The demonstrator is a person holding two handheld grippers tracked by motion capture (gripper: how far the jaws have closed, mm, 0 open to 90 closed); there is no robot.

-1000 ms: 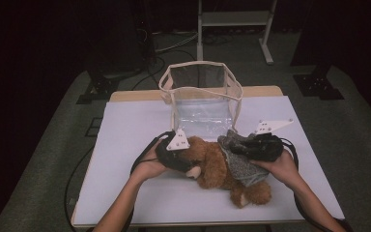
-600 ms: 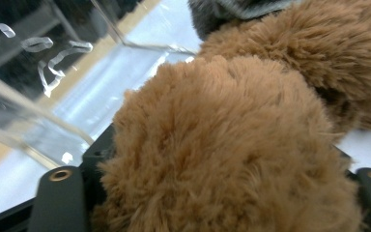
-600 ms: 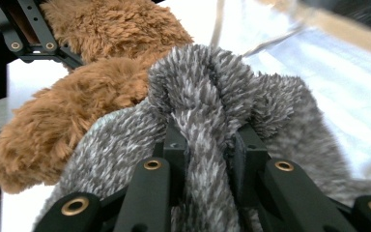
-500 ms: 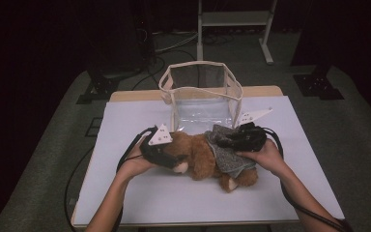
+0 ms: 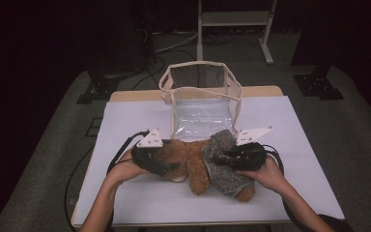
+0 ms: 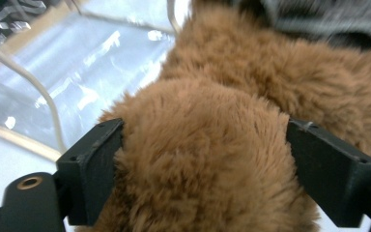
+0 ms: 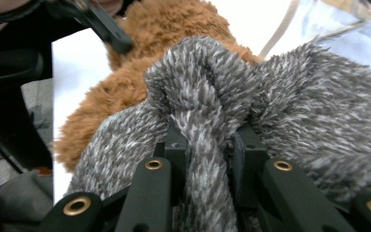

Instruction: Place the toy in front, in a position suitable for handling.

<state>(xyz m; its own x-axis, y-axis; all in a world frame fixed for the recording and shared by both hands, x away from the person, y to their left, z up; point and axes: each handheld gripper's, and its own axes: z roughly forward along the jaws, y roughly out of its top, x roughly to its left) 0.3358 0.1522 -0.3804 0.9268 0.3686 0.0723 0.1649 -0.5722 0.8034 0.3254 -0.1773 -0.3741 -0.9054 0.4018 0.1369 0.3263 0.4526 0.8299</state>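
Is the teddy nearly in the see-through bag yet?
Not yet. Done: both grippers have hold of the teddy bear. The right gripper pinches its grey sweater; the left gripper has the brown fur between its fingers, which have just been closing. In hand: the bear lies on the table in front of the clear bag. Left, probably: lifting it into the bag.

Recording lab or studio. Indicators: dark surroundings beyond one lit table (image 5: 125,193) with white cover; grey carpet (image 5: 48,159); black stand bases (image 5: 318,86) at both sides; cables (image 5: 174,41) across floor; white metal frame (image 5: 234,19) behind table.
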